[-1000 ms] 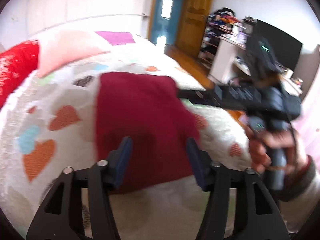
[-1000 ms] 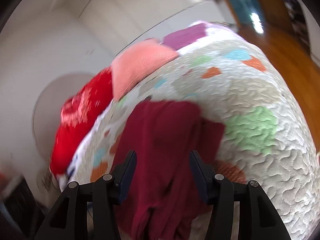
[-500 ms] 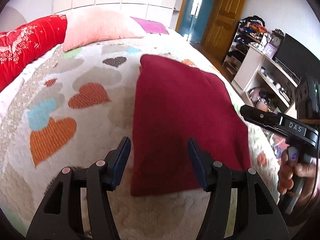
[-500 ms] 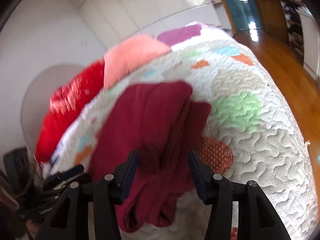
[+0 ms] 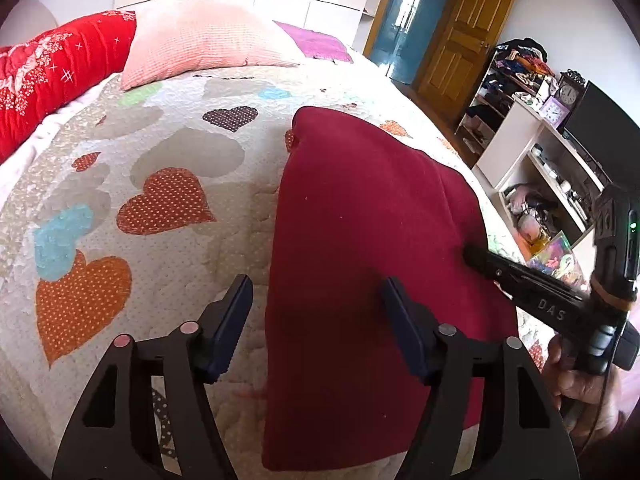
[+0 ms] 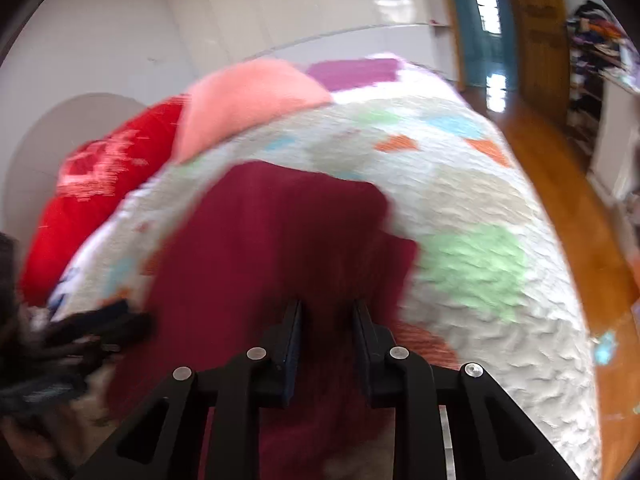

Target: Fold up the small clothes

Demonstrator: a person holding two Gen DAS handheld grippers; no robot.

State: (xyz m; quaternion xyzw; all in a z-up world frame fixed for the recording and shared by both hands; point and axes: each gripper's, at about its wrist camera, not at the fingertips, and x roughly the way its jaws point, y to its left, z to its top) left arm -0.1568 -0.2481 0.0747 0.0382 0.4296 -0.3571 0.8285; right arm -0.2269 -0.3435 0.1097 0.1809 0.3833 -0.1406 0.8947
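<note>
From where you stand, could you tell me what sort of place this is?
Most likely a bedroom: a bed under a cream quilt with heart patches, a pink knitted pillow at its head, and open shelves piled with clothes.

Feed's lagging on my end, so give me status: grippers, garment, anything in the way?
Left gripper open over maroon garment. Right gripper jaws just closing on its right side; grip unclear. Garment flat on quilt. Nothing blocking.

Both wrist views look closely down at the maroon cloth point(image 5: 372, 264).
</note>
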